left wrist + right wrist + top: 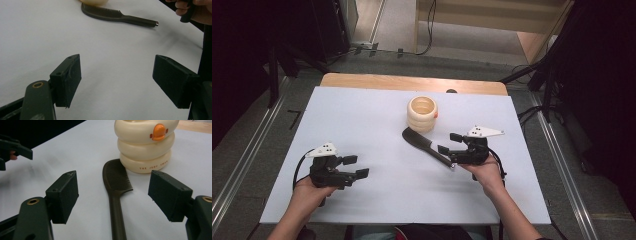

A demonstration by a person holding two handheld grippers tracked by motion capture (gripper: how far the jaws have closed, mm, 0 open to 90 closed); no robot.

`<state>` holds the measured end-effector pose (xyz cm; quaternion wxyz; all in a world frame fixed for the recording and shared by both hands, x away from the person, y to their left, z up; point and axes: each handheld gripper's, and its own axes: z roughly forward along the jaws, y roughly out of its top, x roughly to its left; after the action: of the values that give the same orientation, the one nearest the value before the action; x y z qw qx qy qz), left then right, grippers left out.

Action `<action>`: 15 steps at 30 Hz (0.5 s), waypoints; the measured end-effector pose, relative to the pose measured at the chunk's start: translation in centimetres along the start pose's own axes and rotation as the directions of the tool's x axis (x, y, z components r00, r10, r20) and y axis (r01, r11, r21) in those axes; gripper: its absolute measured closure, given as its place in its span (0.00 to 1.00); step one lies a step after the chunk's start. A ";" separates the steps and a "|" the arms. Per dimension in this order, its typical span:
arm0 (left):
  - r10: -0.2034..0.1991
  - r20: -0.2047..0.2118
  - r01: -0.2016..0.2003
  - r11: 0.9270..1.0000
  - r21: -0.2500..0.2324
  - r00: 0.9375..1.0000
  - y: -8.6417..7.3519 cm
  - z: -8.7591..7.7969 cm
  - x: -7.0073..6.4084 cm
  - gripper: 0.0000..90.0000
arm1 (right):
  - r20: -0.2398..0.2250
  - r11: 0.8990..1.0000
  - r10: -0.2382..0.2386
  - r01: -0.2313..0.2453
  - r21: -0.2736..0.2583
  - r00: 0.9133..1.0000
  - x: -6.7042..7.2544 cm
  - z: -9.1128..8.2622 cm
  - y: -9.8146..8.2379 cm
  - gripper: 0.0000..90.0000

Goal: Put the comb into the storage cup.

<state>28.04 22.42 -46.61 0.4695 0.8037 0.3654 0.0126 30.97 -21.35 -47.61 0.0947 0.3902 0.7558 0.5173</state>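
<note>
Nothing is lifted yet, as far as I can judge: the dark comb (pixel 426 145) lies flat on the white tabletop (pixel 377 125), its toothed head just beside the cream ring-stacked holder (pixel 422 113), close enough that I cannot tell whether they touch, and its handle runs out toward my right gripper (pixel 450 143). From the right gripper view I see the comb (pixel 115 195) straight ahead, its handle passing between the two fingers (pixel 63 195) at tabletop level, but the pads stand wide apart and neither one presses on it, so that gripper is open and lined up, not gripping. The holder (pixel 145 145), with its orange duck bill, stands upright just past the comb's teeth. My left gripper (pixel 355 167) sits well apart on the near left of the tabletop, held low; in the left gripper view its fingers (pixel 67 80) are spread wide over bare white surface with nothing between them, and the comb (pixel 117 15) lies far off near the top edge. I read the work as being at the approach stage: the right gripper is positioned around the handle and the close is what comes next. Left to do, in my judgement, is the whole of the handling: closing on the handle, lifting the comb clear, and carrying it wherever it belongs, most likely into the open-topped holder.
</note>
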 end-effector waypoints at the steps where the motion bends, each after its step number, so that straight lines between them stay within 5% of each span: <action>1: -0.002 0.001 0.002 1.000 -0.002 1.000 0.0 0.0 0.0 0.26 | 0.000 1.000 0.001 -0.001 0.006 1.000 0.0 0.0 -0.1 0.25; 15: -0.001 0.000 0.001 1.000 -0.002 1.000 0.0 0.0 0.0 0.26 | 0.005 1.000 0.005 -0.005 0.020 1.000 -0.4 0.1 -1.2 0.25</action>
<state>28.02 22.43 -46.59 0.4702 0.8032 0.3656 0.0127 30.73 -21.72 -48.75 0.0914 0.3944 0.7597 0.5089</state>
